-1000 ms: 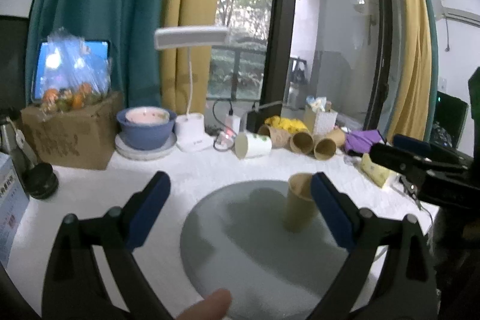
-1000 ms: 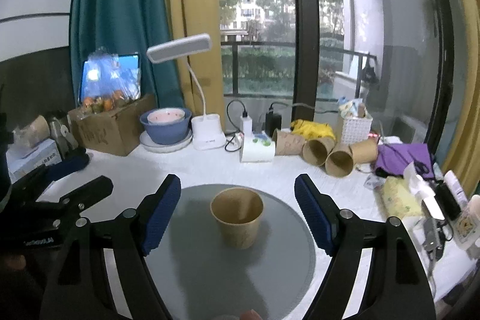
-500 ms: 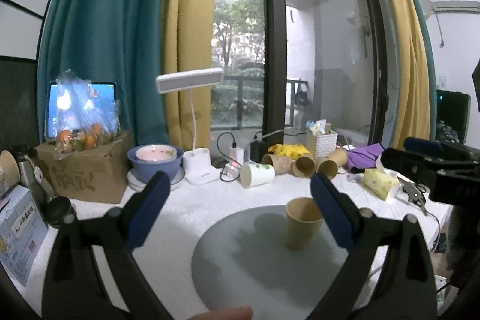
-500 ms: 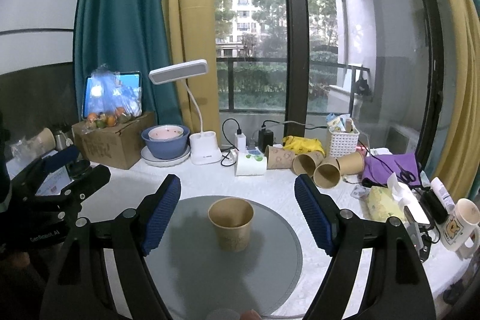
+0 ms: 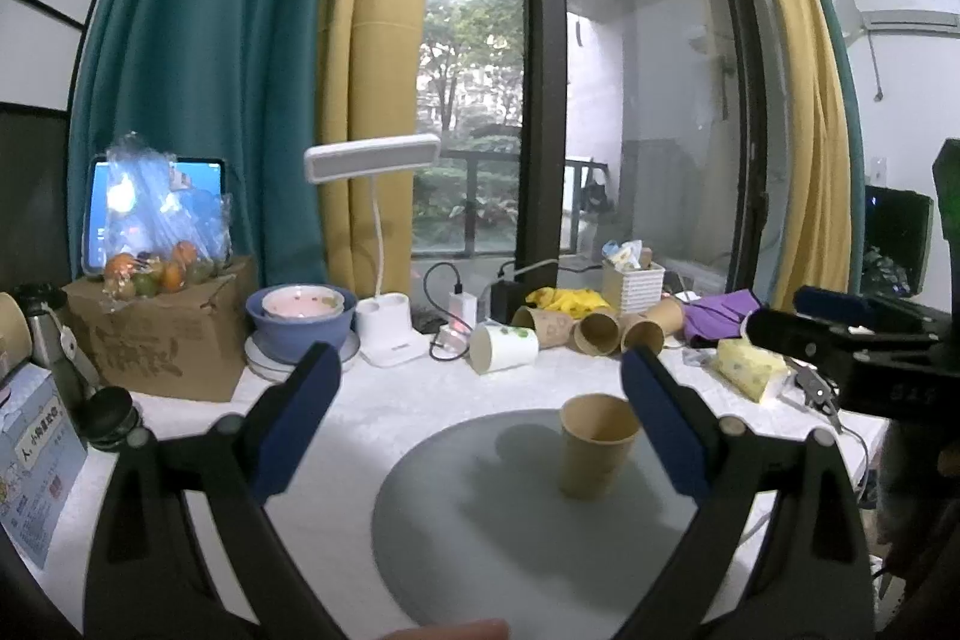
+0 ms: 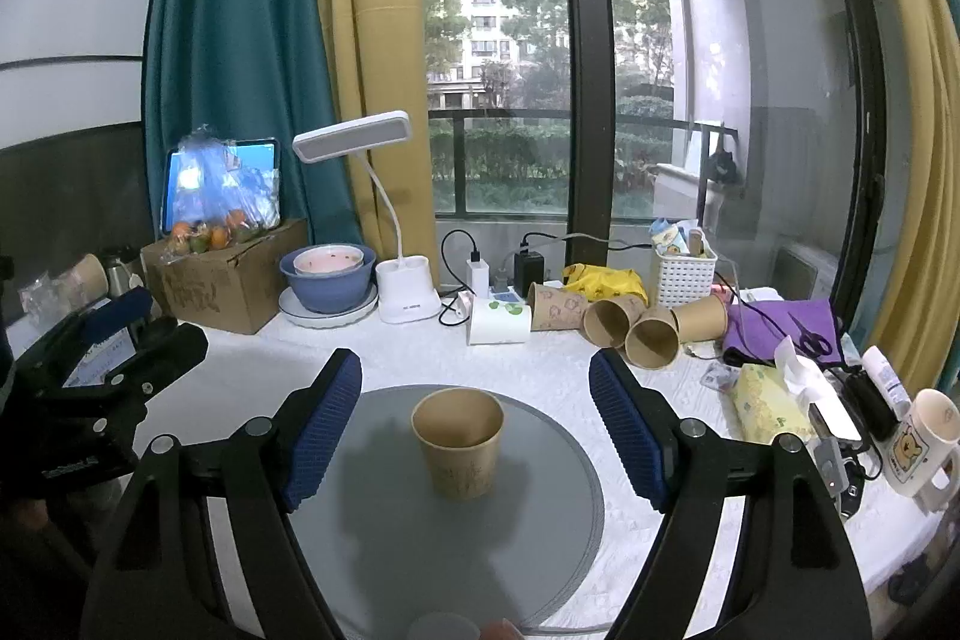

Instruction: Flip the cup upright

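Note:
A brown paper cup [image 6: 459, 451] stands upright, mouth up, on a round grey mat [image 6: 372, 538]. It also shows in the left wrist view [image 5: 596, 445], right of centre on the mat [image 5: 480, 532]. My right gripper [image 6: 477, 421] is open and empty, its blue pads wide either side of the cup and apart from it. My left gripper [image 5: 480, 418] is open and empty, back from the cup, which stands by the right pad. Each gripper shows at the other view's edge.
At the table's back lie several paper cups [image 6: 624, 322] on their sides, a white cup [image 6: 498, 322], a desk lamp [image 6: 396, 280], a blue bowl [image 6: 330, 277], a cardboard box [image 6: 222, 283] and a white basket [image 6: 684, 271]. A bear mug [image 6: 921, 442] and tissue pack [image 6: 765, 403] sit at the right.
Both grippers have drawn back and tilted up from the cup, so more of the room shows. The cup has stayed upright on the mat.

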### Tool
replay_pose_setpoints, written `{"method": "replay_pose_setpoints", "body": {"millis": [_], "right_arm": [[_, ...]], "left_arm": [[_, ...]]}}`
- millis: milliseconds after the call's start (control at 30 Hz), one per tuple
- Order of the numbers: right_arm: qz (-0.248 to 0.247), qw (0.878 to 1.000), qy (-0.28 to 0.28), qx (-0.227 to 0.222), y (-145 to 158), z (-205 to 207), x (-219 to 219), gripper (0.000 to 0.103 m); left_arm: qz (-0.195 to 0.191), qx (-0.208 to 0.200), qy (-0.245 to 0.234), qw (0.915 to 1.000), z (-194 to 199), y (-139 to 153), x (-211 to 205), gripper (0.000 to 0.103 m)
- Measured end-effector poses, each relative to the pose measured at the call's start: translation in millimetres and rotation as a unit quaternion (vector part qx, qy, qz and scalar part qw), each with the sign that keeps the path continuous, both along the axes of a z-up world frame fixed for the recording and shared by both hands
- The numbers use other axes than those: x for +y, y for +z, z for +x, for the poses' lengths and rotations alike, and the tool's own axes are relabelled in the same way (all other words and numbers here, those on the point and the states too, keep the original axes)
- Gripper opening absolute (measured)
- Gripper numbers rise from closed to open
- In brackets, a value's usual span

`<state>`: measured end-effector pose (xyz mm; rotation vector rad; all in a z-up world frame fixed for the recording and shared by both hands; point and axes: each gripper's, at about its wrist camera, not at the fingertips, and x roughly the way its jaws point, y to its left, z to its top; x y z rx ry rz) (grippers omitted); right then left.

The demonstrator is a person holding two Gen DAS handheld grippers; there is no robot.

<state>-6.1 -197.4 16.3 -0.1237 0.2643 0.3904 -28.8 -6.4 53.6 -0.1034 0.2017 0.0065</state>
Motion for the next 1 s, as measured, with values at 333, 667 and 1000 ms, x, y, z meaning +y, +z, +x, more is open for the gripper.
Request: {"method": "replay_pose_setpoints", "body": {"millis": [333, 667, 1000], "right_arm": [[-0.001, 1.000, 0.000, 0.004, -1.3, 1.4, -0.4, 0.081], [0.000, 1.000, -0.002, 0.006, -3.1, 2.1, -1.0, 0.081], [-0.002, 1.000, -0.004, 0.013, -8.3, 5.0, -0.3, 0.081]], "left_arm": [[-0.002, -0.004, -0.003, 1.0000, -2.0, 0.1, 0.6, 0.095], [-0.005, -0.007, -0.003, 1.0000, -3.7, 1.5, 0.4, 0.095], [-0.008, -0.011, -0.003, 0.9999, -4.0, 1.6, 0.2, 0.095]]}}
